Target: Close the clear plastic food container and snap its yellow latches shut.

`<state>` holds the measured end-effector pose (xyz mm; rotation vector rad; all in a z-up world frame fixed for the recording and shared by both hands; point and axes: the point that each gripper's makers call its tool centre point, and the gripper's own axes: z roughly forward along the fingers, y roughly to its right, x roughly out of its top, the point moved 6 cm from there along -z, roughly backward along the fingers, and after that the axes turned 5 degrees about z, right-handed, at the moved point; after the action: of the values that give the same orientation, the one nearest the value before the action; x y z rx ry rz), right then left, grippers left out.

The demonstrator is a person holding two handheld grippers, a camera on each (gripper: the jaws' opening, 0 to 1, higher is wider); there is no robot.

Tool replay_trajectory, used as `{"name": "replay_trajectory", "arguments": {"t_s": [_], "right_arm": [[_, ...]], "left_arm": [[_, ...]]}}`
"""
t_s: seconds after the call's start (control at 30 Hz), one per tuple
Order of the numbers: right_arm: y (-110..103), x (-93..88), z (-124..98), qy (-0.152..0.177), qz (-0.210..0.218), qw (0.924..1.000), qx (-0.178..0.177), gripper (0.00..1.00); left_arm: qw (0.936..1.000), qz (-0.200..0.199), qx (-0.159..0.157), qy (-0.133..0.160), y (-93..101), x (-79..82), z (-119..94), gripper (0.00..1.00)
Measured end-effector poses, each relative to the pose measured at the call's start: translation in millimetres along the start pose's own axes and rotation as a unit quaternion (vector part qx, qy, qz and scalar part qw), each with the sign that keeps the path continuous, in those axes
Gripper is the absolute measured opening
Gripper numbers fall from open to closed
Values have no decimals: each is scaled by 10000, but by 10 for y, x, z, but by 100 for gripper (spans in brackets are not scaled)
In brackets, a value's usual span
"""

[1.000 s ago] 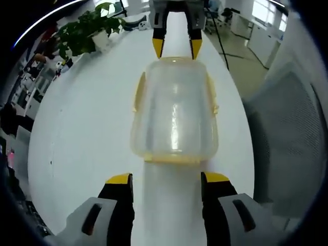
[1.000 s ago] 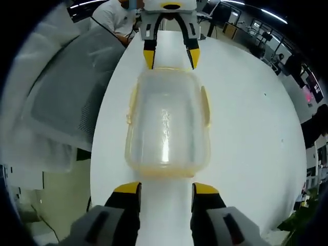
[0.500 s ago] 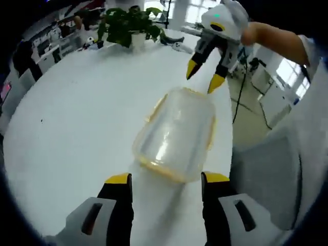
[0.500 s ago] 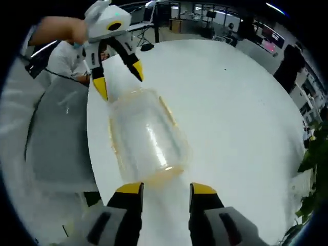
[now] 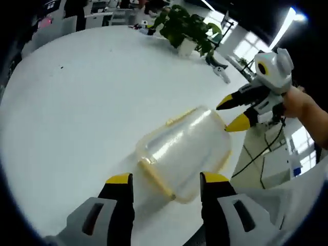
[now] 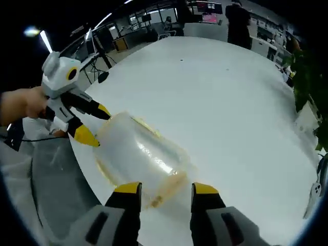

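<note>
A clear plastic food container (image 5: 182, 148) with its lid on lies on the white round table (image 5: 77, 102). A yellow latch (image 5: 180, 116) runs along its far side and another (image 5: 155, 178) along its near end. My left gripper (image 5: 166, 180) is open, its yellow-tipped jaws just short of the container's near end. My right gripper (image 5: 233, 113) comes in from the right, open, its tips at the container's far corner. In the right gripper view the container (image 6: 138, 154) lies just past my open right gripper (image 6: 166, 188). The left gripper (image 6: 92, 124), held by a hand (image 6: 20, 105), stands open at the far end.
A potted plant (image 5: 187, 25) stands at the table's far edge, with small objects (image 5: 220, 72) near it. The table edge (image 6: 87, 174) runs close beside the container, with a grey chair (image 6: 56, 169) and a black cable (image 5: 256, 154) beyond it. Desks and people are in the background.
Both views have swung and rolled around the container. Each opposite gripper, first straight ahead at the far end, now sits off to one side. Both grippers stay open; the container looks unmoved.
</note>
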<state>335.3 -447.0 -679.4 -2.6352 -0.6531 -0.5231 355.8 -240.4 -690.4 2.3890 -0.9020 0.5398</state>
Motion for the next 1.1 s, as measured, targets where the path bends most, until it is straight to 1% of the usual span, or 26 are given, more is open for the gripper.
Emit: {"name": "replay_trajectory", "arguments": {"t_s": [0.1, 0.13, 0.2, 0.23, 0.3, 0.33, 0.37, 0.4, 0.43, 0.5, 0.67, 0.83, 0.93, 0.97, 1.0, 1.03, 1.07, 1.1], "right_arm": [[-18, -20, 53, -59, 26, 10000, 4, 35], [-37, -10, 62, -5, 185, 9998, 81, 36], [-48, 7, 91, 52, 407, 9991, 133, 35], [-55, -1, 97, 1, 461, 9988, 137, 36], [-57, 3, 91, 7, 458, 9989, 142, 36], [-57, 2, 93, 1, 465, 9988, 144, 36], [-58, -6, 94, -38, 599, 9981, 162, 35], [-60, -10, 101, -41, 670, 9976, 187, 35], [-59, -15, 99, -58, 656, 9977, 179, 35], [-80, -10, 97, -68, 612, 9980, 144, 35], [-95, 5, 105, -214, 581, 9980, 93, 34], [-119, 9, 119, -278, 565, 9980, 50, 34], [-140, 28, 129, -325, 573, 9978, 9, 35], [-167, 26, 126, -380, 641, 9972, 33, 36], [-161, 20, 101, -405, 627, 9972, -2, 36], [-152, 106, 120, -86, 670, 9977, -70, 36], [-153, 130, 123, -313, 666, 9973, -20, 37], [-156, 149, 127, -314, 655, 9974, 12, 37]], "left_arm": [[9997, -252, -29, 35, 38, -16, 41, 49], [9996, -269, -47, 53, 51, -17, 51, 48], [9994, -353, -19, 31, 70, -32, 81, 45], [9993, -354, -10, 88, 75, -23, 79, 47], [9992, -381, -1, 83, 82, -28, 95, 48], [9989, -473, -8, 68, 88, -34, 97, 48], [9985, -542, -21, 51, 89, -37, 102, 48], [9977, -666, -123, 53, 122, -36, 117, 48], [9979, -645, -56, 40, 104, -39, 116, 48], [9980, -627, -17, 46, 112, -27, 121, 48], [9977, -670, -36, 50, 108, -31, 125, 47], [9965, -833, 5, 74, 113, -22, 142, 46], [9960, -888, -50, 43, 103, -10, 154, 44], [9958, -873, -175, 217, 109, 68, 179, 43], [9954, -951, -56, 39, 118, 41, 110, 43], [9957, -920, -63, 18, 137, 34, 99, 43], [9958, -915, -54, 32, 146, 43, 89, 43], [9958, -916, -66, 33, 137, 32, 100, 43]]}}
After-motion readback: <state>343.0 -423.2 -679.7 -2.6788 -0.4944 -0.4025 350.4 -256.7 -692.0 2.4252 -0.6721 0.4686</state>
